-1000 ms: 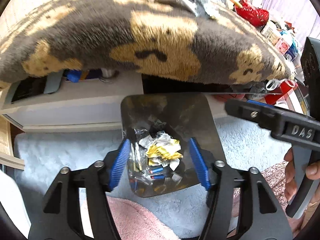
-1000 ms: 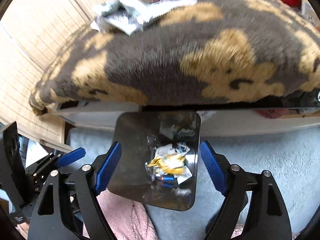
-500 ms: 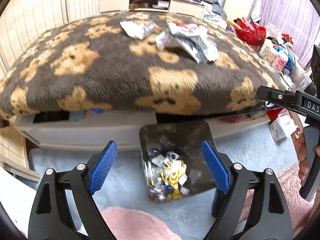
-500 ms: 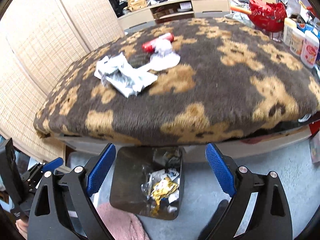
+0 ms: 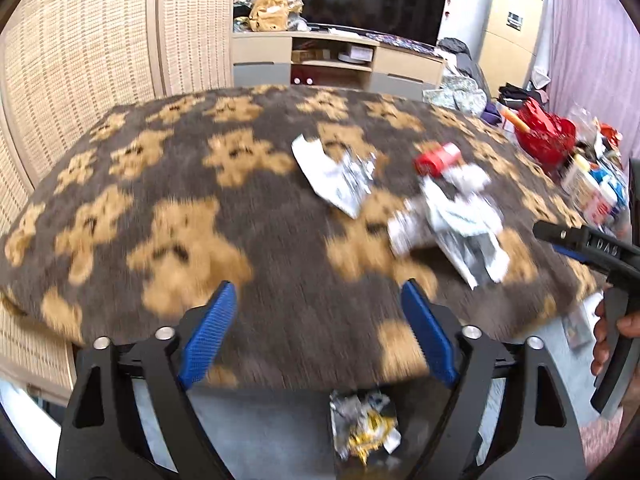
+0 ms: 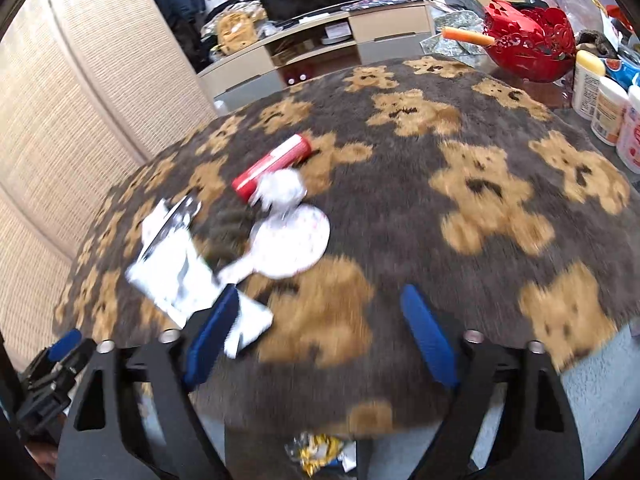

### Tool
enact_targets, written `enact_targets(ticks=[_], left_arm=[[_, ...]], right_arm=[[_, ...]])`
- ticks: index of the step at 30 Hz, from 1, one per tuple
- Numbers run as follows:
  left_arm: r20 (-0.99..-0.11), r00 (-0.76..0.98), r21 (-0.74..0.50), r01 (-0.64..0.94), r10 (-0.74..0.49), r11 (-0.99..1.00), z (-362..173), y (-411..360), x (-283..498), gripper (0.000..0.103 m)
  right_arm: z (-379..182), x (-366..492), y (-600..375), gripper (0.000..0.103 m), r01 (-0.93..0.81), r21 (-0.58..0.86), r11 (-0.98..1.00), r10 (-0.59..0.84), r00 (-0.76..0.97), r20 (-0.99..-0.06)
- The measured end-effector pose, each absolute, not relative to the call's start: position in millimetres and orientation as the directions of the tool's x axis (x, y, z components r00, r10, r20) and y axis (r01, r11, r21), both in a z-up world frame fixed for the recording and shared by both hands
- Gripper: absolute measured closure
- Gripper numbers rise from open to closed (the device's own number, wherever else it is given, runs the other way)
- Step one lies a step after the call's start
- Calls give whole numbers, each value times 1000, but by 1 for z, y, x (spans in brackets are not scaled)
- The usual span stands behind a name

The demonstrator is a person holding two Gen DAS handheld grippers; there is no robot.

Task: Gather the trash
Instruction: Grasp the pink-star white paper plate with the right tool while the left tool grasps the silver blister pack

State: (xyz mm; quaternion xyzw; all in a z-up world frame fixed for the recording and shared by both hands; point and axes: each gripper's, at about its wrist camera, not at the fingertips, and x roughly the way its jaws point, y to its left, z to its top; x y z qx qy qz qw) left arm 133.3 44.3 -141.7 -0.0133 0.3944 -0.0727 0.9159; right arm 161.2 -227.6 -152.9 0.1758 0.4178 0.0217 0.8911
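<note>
Crumpled silver and white wrappers [image 5: 340,178] [image 6: 176,264] lie on a brown blanket with tan bears [image 5: 180,200] [image 6: 460,200]. Beside them are a red tube [image 5: 438,158] [image 6: 274,166] and a white round lid-like piece [image 6: 292,240]. Below the blanket's near edge, a dark bin holds wrappers [image 5: 364,426] [image 6: 320,452]. My left gripper [image 5: 318,336] hangs over the blanket's front edge, its jaws closing with nothing between them. My right gripper [image 6: 316,334] hovers just right of the wrappers, its jaws also closing on nothing. It also shows at the left wrist view's right edge [image 5: 592,248].
A red openwork basket [image 6: 528,40] and several jars [image 6: 608,108] crowd the blanket's far right. A TV stand [image 5: 340,60] stands behind, woven screens [image 5: 80,60] at the left. Pale carpet [image 6: 592,384] lies below the blanket edge.
Both grippers have risen and tilted up from over the bin to above the blanket. The bin has slid to the bottom of both views, and the wrappers on top have come into full view.
</note>
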Motion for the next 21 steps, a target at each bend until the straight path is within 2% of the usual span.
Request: enact_targets(ticks=[2, 4, 19, 21], left_arm=[[-719, 680, -76, 123, -140, 989, -140, 45, 150, 36], [-716, 685, -66, 125, -134, 990, -139, 44, 165, 38], [-740, 642, -91, 202, -202, 975, -168, 18, 236, 42], [-749, 630, -94, 208, -207, 974, -173, 15, 242, 45]], right_arm=[[-155, 177, -226, 28, 115, 325, 938, 176, 652, -738], [-157, 188, -221, 29, 114, 312, 943, 166, 652, -740], [-186, 233, -183, 27, 56, 192, 980, 114, 634, -765], [-187, 233, -180, 30, 51, 164, 985, 93, 644, -759]])
